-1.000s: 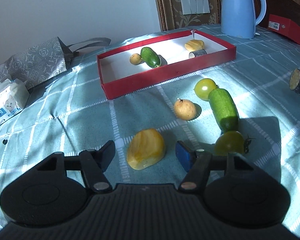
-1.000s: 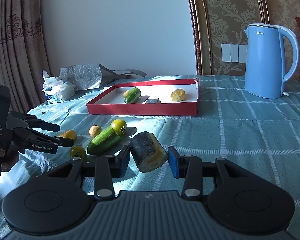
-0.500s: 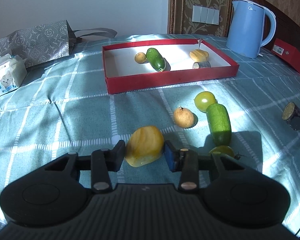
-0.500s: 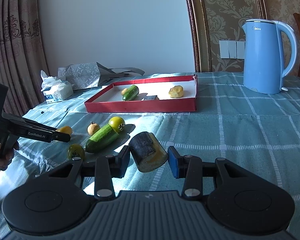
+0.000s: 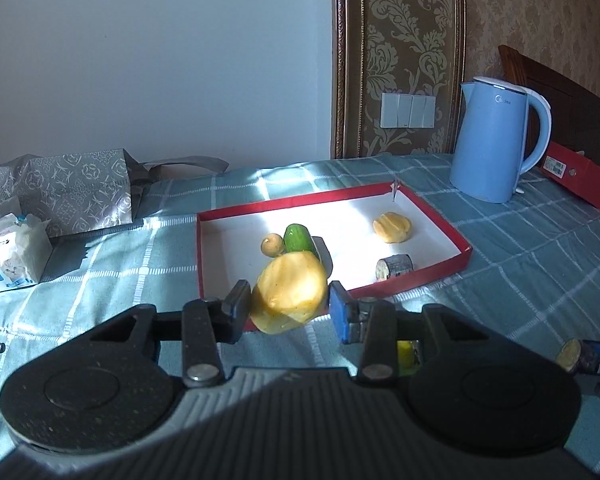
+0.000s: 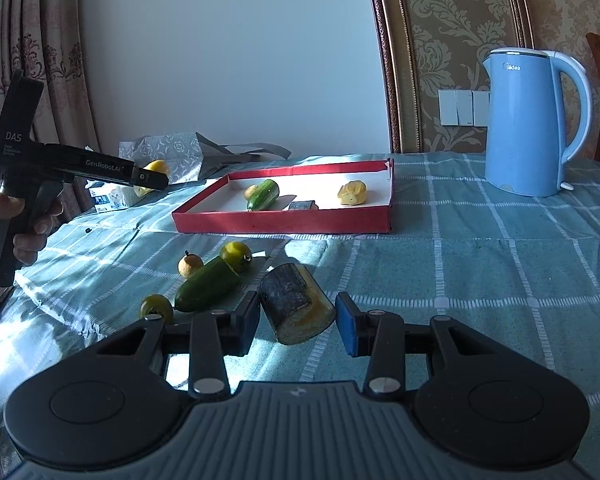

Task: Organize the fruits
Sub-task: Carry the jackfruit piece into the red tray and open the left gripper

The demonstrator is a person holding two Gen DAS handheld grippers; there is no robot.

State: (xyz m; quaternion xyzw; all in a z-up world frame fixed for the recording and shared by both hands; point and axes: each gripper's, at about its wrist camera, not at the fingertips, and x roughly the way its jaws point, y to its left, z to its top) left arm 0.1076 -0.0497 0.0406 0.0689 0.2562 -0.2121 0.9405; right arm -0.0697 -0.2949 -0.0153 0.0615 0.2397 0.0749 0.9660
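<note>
Left wrist view: left gripper (image 5: 288, 307) fingers clamp a yellow fruit chunk (image 5: 289, 293), raised before the red tray (image 5: 440, 272). Tray holds small round fruit (image 5: 272, 244), cucumber (image 5: 298, 238), yellow piece (image 5: 392, 227), dark chunk (image 5: 394, 266). Right gripper (image 6: 297, 323) fingers narrowly bracket a dark-skinned chunk (image 6: 290, 300) on the surface (image 6: 480, 272).

**A lived-in room at home**

This looks like a dining or living room in a home. A table (image 6: 500, 264) wears a teal checked cloth, and a blue electric kettle (image 6: 534, 120) stands on it near the wall. Behind it runs ornate damask wallpaper (image 6: 452, 32) with a bank of light switches (image 6: 462, 108) (household kind). Patterned curtains (image 6: 28, 40) hang at one side, a dark wooden chair back (image 5: 560, 104) shows at the other, and a tissue pack (image 5: 8, 252) and a grey tote bag (image 5: 64, 188) lie on the cloth.
</note>
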